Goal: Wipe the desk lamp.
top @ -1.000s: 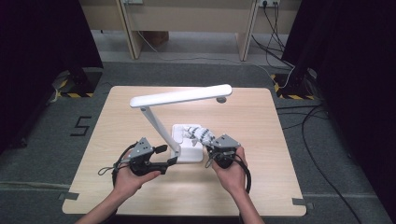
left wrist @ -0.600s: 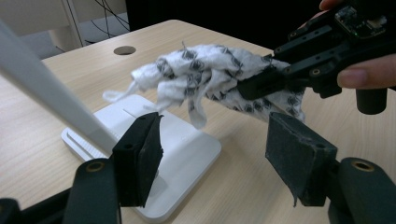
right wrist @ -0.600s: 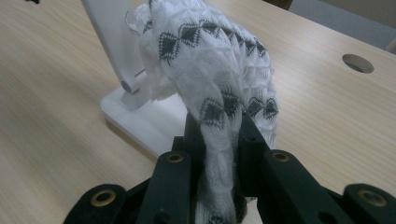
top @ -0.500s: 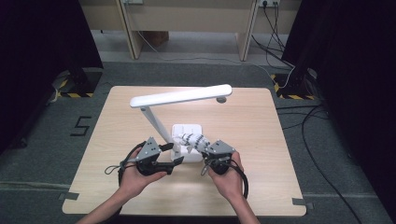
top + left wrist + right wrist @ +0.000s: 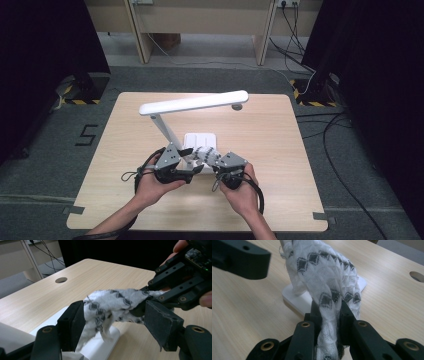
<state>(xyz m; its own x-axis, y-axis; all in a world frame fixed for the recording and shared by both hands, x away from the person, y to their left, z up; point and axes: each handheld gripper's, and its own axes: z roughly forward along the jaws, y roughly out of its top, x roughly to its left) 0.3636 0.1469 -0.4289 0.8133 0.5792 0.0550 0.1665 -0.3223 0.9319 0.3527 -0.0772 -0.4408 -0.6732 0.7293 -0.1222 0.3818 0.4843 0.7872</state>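
Note:
A white cloth with black diamond marks (image 5: pixel 202 154) hangs just above the white base (image 5: pixel 201 139) of a desk lamp. My right gripper (image 5: pixel 328 312) is shut on one end of the cloth (image 5: pixel 324 272), which bunches up ahead of its jaws. My left gripper (image 5: pixel 115 322) is open, its jaws standing either side of the cloth (image 5: pixel 112 305); the left pad (image 5: pixel 75 322) brushes the fabric, the right pad stands apart from it. In the high view the left gripper (image 5: pixel 192 161) and the right gripper (image 5: pixel 214 161) face each other over the base's near edge.
The lamp's slanted post rises from the base to a long white head (image 5: pixel 195 103) that spans the table's middle. A round cable hole (image 5: pixel 61 280) lies in the tabletop (image 5: pixel 280 150). Cables trail from both grippers. The lamp base (image 5: pixel 297 298) sits close under the cloth.
My left gripper has slid right, and its jaws now flank the cloth. The right gripper and cloth have barely shifted.

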